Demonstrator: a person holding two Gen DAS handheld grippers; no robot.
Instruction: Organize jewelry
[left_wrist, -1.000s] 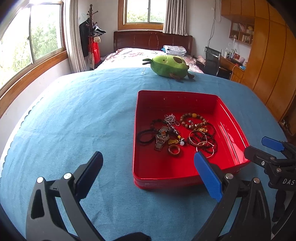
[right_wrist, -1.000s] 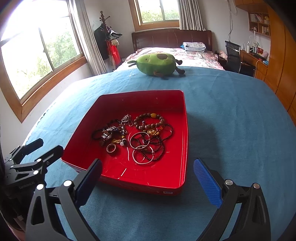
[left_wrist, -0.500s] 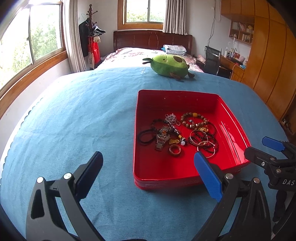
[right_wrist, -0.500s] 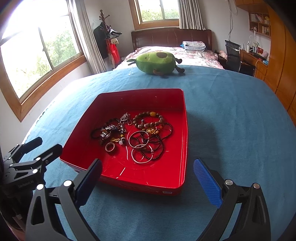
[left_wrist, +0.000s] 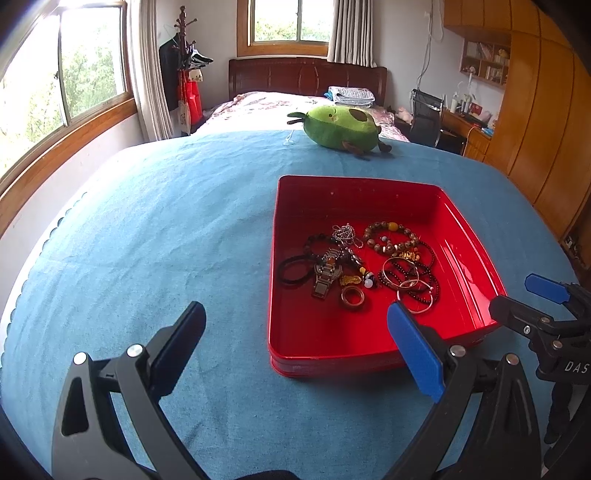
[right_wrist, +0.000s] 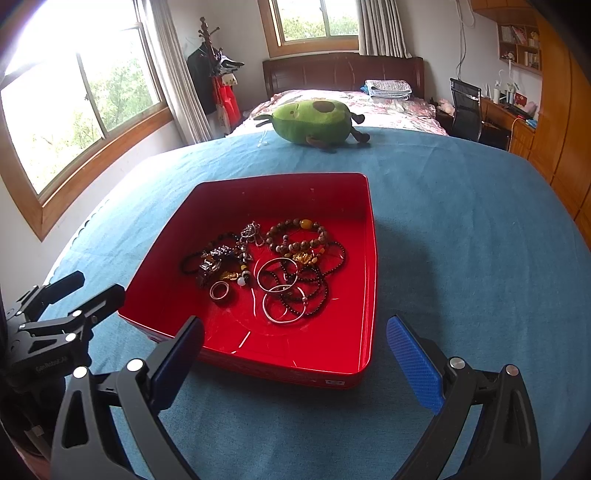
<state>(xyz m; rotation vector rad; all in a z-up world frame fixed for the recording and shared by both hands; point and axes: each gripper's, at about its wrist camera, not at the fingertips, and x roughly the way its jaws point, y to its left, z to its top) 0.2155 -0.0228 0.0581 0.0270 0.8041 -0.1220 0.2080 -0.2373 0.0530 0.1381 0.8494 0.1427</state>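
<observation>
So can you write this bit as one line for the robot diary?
stage: not started | left gripper: open, empty | right gripper: open, empty | jewelry: piled in red tray | tray: on blue cloth

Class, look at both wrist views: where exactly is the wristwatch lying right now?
The wristwatch lies inside the red tray, on the left of the jewellery pile in both views, between the black hair tie and the small gold ring.
</observation>
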